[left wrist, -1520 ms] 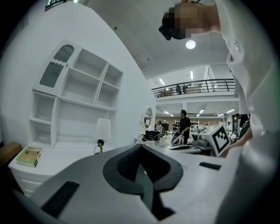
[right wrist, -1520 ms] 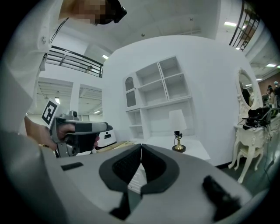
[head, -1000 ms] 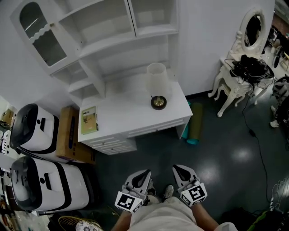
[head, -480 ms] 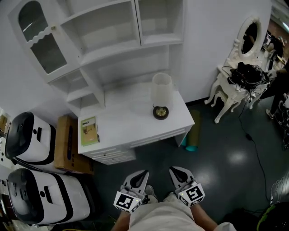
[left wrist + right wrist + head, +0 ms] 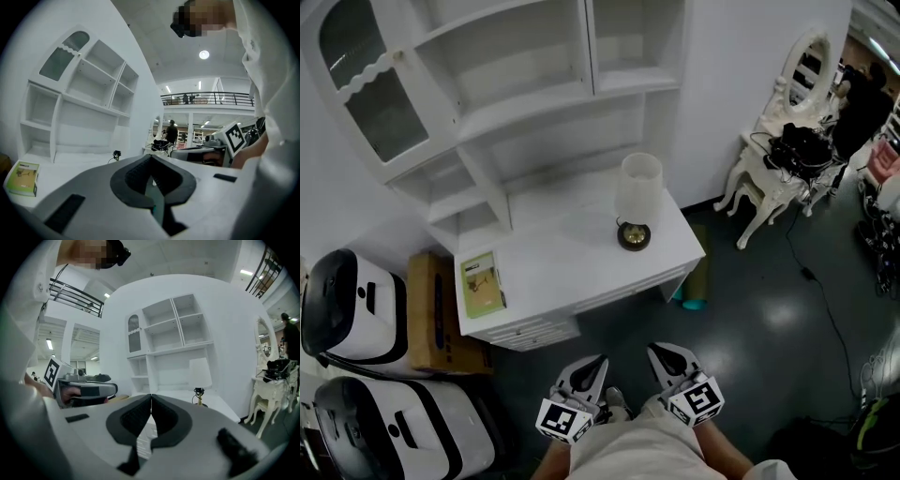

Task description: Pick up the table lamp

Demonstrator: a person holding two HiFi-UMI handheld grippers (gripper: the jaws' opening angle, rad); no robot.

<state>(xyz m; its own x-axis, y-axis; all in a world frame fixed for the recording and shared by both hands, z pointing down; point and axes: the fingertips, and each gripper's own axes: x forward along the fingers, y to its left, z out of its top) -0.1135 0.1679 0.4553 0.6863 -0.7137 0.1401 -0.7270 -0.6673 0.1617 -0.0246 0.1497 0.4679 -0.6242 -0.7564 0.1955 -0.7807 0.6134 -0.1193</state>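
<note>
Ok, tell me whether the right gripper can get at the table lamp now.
Probably not yet: the right gripper is well short of the desk, jaws shut; nothing blocks the table lamp.

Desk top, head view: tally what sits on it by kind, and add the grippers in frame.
Table lamp: 1
Green book: 1
Grippers: 2 (left gripper, right gripper)
Total: 4
</note>
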